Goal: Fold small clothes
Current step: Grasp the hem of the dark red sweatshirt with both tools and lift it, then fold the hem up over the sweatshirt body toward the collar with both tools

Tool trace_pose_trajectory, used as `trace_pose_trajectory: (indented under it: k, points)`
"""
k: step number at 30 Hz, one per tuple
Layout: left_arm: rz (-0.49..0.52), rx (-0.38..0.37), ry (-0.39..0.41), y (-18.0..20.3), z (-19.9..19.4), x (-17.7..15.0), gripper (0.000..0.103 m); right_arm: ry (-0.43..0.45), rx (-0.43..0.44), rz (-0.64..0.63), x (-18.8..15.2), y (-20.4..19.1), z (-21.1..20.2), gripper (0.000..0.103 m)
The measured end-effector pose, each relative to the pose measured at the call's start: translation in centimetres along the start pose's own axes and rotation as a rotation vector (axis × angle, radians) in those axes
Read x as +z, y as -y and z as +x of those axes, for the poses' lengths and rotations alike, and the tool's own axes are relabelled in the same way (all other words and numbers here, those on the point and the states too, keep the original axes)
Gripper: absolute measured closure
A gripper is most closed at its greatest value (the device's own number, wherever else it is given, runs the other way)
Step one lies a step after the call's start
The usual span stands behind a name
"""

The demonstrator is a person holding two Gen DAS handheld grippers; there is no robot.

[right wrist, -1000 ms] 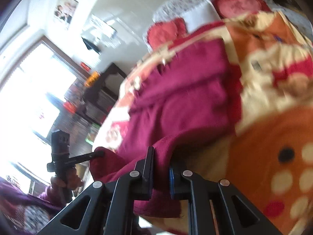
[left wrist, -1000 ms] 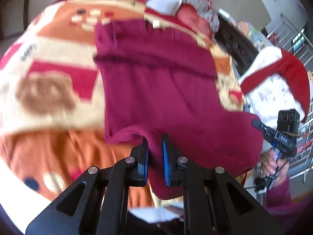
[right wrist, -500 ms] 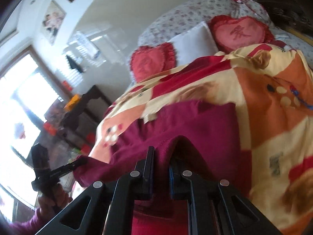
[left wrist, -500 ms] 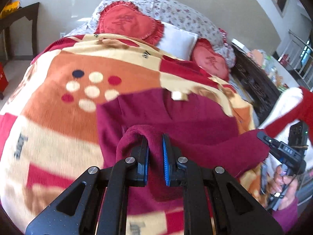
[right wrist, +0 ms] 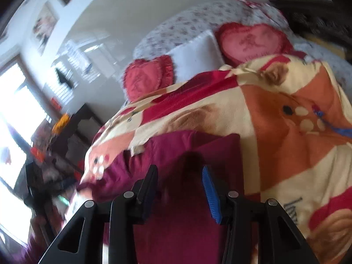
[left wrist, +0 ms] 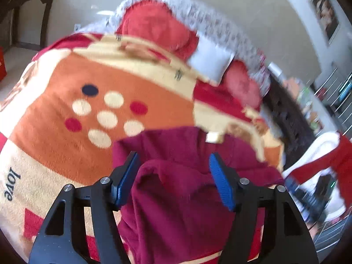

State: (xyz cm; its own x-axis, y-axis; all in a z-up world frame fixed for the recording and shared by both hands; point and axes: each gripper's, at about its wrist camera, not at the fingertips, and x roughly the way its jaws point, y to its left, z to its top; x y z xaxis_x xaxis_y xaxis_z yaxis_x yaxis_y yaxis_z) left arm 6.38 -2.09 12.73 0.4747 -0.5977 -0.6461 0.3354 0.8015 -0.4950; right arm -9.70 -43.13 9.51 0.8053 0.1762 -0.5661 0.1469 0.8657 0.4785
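A maroon knit garment [left wrist: 176,198] lies folded over on the patterned blanket [left wrist: 55,132] of a bed. In the left wrist view my left gripper [left wrist: 173,176] is open, its blue pads [left wrist: 220,184] spread either side of the folded-over maroon edge. In the right wrist view the same garment [right wrist: 187,220] lies under my right gripper [right wrist: 180,180], which is open with its jaws apart above the cloth. The frames are blurred by motion.
Heart-shaped red cushions [left wrist: 154,26] and a white pillow [left wrist: 209,61] lie at the head of the bed. Dark furniture [left wrist: 290,118] stands along the bed's right side. A dark table [right wrist: 72,123] and bright window sit to the left in the right wrist view.
Both grippers carried the near maroon edge away over the garment, then opened and let it go. The edge now lies folded on the garment.
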Motion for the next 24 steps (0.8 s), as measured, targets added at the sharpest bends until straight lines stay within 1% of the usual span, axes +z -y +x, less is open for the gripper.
trace_pose_trajectory:
  k: [1, 3, 4, 6, 8, 10, 13, 14, 15, 16, 17, 18, 19, 21, 24]
  points:
    - [0.007, -0.006, -0.002, 0.1, -0.4, -0.1, 0.037, -0.031, 0.003, -0.06, -0.9, -0.8, 0.0, 0.064]
    - [0.036, 0.0, 0.005, 0.4, -0.9, -0.8, 0.037, -0.074, -0.02, -0.14, -2.2, -1.9, 0.5, 0.064]
    - [0.05, 0.009, 0.009, 0.6, -0.8, -1.2, 0.037, -0.099, -0.047, -0.194, -3.0, -2.7, 1.3, 0.064]
    - [0.088, 0.052, -0.016, 1.0, 0.5, -2.0, 0.037, -0.121, -0.07, -0.243, -3.1, -3.5, 3.3, 0.064]
    - [0.109, 0.103, -0.053, 1.4, 2.4, -2.3, 0.037, -0.103, -0.079, -0.239, -2.4, -3.5, 4.9, 0.064]
    - [0.105, 0.136, -0.08, 1.3, 4.6, -2.4, 0.037, -0.076, -0.092, -0.205, -0.6, -3.1, 6.8, 0.064]
    - [0.112, 0.255, -0.098, 0.8, 8.1, -1.8, 0.037, -0.026, -0.147, -0.145, 2.5, -1.9, 9.4, 0.064]
    - [0.112, 0.285, -0.108, 0.5, 8.9, -1.7, 0.037, -0.026, -0.169, -0.14, 2.9, -1.8, 10.2, 0.064]
    - [0.104, 0.332, -0.132, 0.0, 10.2, -1.5, 0.037, -0.05, -0.219, -0.13, 3.4, -1.1, 11.6, 0.064]
    - [0.091, 0.352, -0.154, -0.5, 11.0, -1.5, 0.037, -0.078, -0.256, -0.117, 3.6, -0.9, 12.6, 0.063]
    - [0.074, 0.352, -0.167, -1.0, 11.4, -1.4, 0.037, -0.094, -0.262, -0.099, 3.7, -0.3, 13.3, 0.063]
    - [0.058, 0.343, -0.166, -1.3, 11.5, -1.4, 0.037, -0.099, -0.242, -0.076, 3.8, 0.3, 13.5, 0.061]
    - [0.054, 0.337, -0.163, -1.4, 11.2, -1.4, 0.037, -0.094, -0.204, -0.038, 3.8, 0.9, 13.0, 0.061]
    - [0.065, 0.326, -0.156, -1.2, 10.2, -1.5, 0.037, -0.081, -0.182, -0.014, 3.6, 1.4, 11.1, 0.06]
    - [0.064, 0.287, -0.146, -1.1, 8.0, -2.1, 0.037, -0.035, -0.191, -0.024, 2.9, 1.8, 7.5, 0.058]
